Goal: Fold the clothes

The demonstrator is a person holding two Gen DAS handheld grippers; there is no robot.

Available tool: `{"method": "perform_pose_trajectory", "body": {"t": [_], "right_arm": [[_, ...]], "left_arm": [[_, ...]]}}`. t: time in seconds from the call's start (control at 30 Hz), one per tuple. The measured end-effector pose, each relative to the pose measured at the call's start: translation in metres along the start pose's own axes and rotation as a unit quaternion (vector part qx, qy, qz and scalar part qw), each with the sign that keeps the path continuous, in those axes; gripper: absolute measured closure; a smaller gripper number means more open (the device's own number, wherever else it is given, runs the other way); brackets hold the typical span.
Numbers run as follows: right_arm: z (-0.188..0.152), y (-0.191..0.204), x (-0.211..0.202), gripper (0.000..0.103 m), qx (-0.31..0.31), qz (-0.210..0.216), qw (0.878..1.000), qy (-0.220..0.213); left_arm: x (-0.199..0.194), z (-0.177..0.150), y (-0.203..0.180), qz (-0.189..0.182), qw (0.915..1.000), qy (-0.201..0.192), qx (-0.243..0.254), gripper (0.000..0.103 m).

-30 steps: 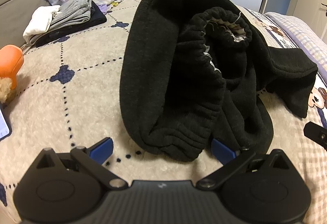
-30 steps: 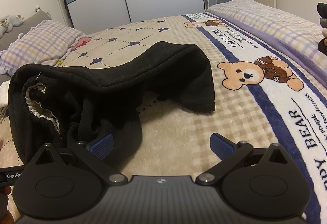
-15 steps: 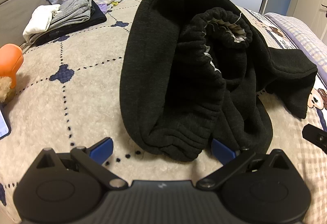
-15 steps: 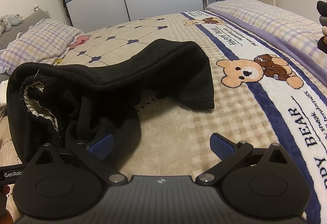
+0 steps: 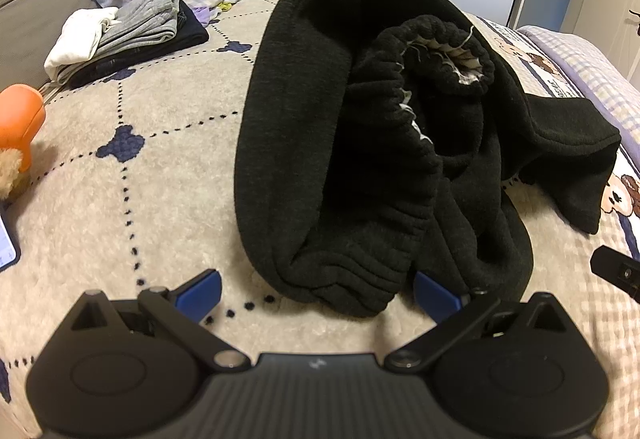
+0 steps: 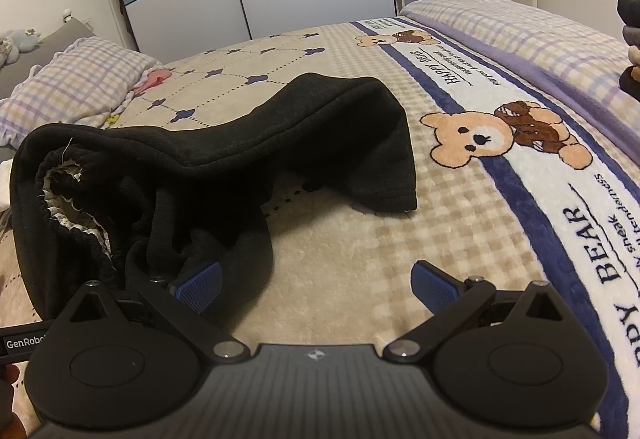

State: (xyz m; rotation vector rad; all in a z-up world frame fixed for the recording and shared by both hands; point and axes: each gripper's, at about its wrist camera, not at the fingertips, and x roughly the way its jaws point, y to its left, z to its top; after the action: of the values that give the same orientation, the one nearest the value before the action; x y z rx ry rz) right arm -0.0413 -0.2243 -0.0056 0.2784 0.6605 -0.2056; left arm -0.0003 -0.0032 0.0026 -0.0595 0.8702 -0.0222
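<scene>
Little has been shifted since a second ago: both grippers are kept almost in place, the right view nudged slightly. Black fleece trousers (image 5: 360, 159) are seen crumpled across the centre of the frame on the bear-print blanket (image 6: 400, 259), elastic waistband (image 5: 440, 51) gaping upward. The left gripper (image 5: 316, 289) is spread wide and empty, the bunched hem lying between its blue pads. The right gripper (image 6: 316, 287) is likewise released, grasping nothing. The waistband should be pinched at both sides and pulled flat before folding.
</scene>
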Motion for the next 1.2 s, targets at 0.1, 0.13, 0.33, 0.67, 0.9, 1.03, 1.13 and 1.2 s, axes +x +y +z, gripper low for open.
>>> {"method": "perform_pose_trajectory", "body": {"t": [0.1,0.13,0.33,0.67,0.9,1.03,1.13,1.2], "right_arm": [[-0.0001,0.0004,0.0002,0.0,-0.001,0.0,1.0,0.001],[-0.0002,0.0004,0.0003,0.0,-0.001,0.0,1.0,0.001],[-0.0008,0.0011,0.0004,0.0,-0.001,-0.001,1.0,0.002],[0.0,0.0038,0.0012,0.0,-0.018,-0.009,1.0,0.003],[0.0005,0.0012,0.003,0.0,-0.017,-0.014,1.0,0.009],[0.0005,0.0024,0.0005,0.0,-0.022,-0.009,1.0,0.005],[0.0009,0.003,-0.0009,0.0,-0.024,-0.008,1.0,0.002],[0.0012,0.0023,-0.0009,0.0,-0.023,-0.007,1.0,0.002]], "left_arm": [[0.0004,0.0001,0.0004,0.0,1.0,0.0,-0.001,0.0],[0.0004,0.0002,0.0005,0.0,1.0,0.0,-0.001,0.0],[0.0003,0.0001,0.0002,-0.001,1.0,0.0,-0.002,0.0],[-0.0027,0.0022,0.0048,-0.005,0.9999,-0.003,-0.011,0.0],[-0.002,0.0007,0.0022,-0.003,1.0,-0.002,-0.007,0.0],[-0.0001,-0.0007,-0.0006,0.0,1.0,0.002,-0.002,0.0],[0.0007,-0.0011,-0.002,0.002,1.0,0.002,0.001,0.0],[0.0001,-0.0011,-0.002,0.003,1.0,-0.001,0.0,0.0]]}}
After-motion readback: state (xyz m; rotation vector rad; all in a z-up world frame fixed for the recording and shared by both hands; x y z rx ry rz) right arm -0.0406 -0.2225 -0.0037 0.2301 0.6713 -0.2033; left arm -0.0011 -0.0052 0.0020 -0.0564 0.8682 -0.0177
